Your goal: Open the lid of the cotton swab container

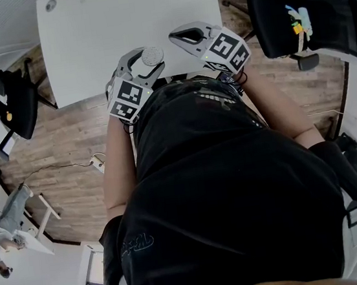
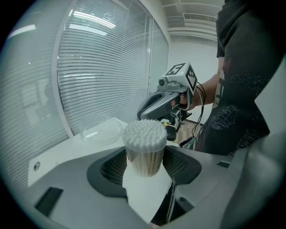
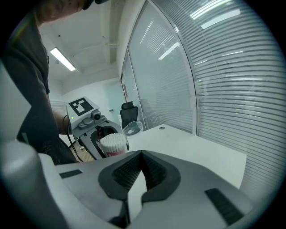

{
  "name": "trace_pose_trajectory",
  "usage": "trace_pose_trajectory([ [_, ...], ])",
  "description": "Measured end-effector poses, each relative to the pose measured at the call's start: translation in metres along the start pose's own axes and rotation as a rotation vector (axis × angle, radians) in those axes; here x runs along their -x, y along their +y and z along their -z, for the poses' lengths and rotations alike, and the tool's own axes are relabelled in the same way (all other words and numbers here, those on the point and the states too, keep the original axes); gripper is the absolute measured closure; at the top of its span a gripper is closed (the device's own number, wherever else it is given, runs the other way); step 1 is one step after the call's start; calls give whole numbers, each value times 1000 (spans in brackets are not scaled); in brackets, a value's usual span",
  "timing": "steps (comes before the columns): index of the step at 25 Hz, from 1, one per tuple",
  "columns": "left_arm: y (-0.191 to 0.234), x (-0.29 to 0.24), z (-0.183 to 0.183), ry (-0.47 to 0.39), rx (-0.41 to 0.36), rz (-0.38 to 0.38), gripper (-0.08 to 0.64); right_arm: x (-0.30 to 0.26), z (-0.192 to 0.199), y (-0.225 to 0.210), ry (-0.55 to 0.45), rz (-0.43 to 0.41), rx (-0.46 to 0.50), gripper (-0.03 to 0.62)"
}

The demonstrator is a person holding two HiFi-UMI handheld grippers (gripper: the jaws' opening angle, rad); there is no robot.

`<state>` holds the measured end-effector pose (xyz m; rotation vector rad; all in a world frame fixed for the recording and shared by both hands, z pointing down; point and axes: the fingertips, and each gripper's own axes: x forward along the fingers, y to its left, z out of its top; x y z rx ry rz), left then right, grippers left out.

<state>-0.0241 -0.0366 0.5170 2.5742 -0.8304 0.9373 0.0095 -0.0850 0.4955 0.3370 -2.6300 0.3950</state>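
Looking steeply down onto wood-plank floor [image 1: 68, 143] and a white table [image 1: 118, 29], pushed up close to a person in a black shirt [image 1: 223, 185]. Flanked by a black office chair [image 1: 0, 100] at the left and a second chair [image 1: 305, 17] at the right, both well apart from the work. Backed by window blinds [image 2: 103, 67] along the far side of the table in both gripper views. Marked near one far corner by a small round grommet [image 1: 51, 4].

Held over the near edge of the table: left gripper [image 1: 144, 61], jaws standing wide and pressed on either side of the cotton swab container [image 2: 144, 143]. Upright in that grip, top uncovered, white swab tips packed in a dome above the rim, tan sticks showing through the clear wall, a pink label lower down. Clear round lid [image 2: 102, 131] already off, lying on the table beyond the container and apart from it.

Just beside, on the right: right gripper [image 1: 178, 38], jaws closed together, holding no object, only tabletop showing past them. Tip near the container but not touching it. Only open air and bare table surface between the two tools, with the lid off to the far side of the left one
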Motion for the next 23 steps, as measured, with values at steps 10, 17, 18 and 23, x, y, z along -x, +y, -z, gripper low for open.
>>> trace_pose_trajectory([
  [10, -1, -2, -4, 5, -8, 3, 301, 6, 0, -2, -8, 5, -11, 571],
  [17, -5, -5, -3, 18, -11, 12, 301, 8, -5, -1, -23, 4, -9, 571],
  [18, -5, -4, -3, 18, -12, 12, 301, 8, -5, -1, -24, 3, -8, 571],
  [23, -7, -4, -3, 21, -16, 17, 302, 8, -6, 1, -25, 3, -5, 571],
])
